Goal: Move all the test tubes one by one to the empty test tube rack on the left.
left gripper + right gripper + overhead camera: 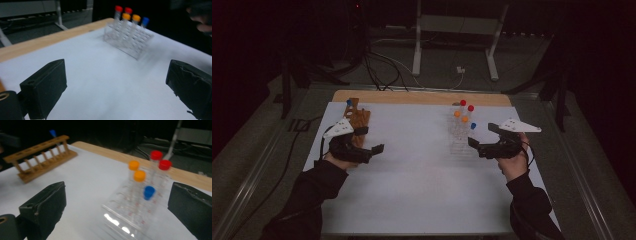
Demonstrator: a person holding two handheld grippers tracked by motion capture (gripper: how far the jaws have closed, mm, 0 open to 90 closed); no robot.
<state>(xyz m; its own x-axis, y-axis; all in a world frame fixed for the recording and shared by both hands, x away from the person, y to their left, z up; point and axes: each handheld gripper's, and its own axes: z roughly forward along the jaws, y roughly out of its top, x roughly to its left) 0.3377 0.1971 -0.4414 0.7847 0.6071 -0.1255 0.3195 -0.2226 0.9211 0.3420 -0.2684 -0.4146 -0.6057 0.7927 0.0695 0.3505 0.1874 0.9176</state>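
A smooth white sheet covers the worktop [422,180], with a strip of pale wood left bare along its far edge. Toward the right stands a clear plastic rack [125,215], boxy and glossy, pierced with rows of round holes. It holds five clear tubes: two with red caps [156,155], two with orange caps [134,165] and one with a blue cap [149,192], all upright. At the far left lies a brown wooden rack [357,120], a long ladder-like frame of thin rungs, carrying one tube with a blue cap [52,132].

The left gripper [374,150], black with padded block-shaped jaws, hangs just in front of the wooden rack; its jaws stand wide apart and hold nothing. The right gripper [474,142] hovers just beside the plastic rack, its jaws likewise spread wide, with the tubes showing between them in the right gripper view, and grasping nothing. Each gripper carries a grey three-cornered plate on top.
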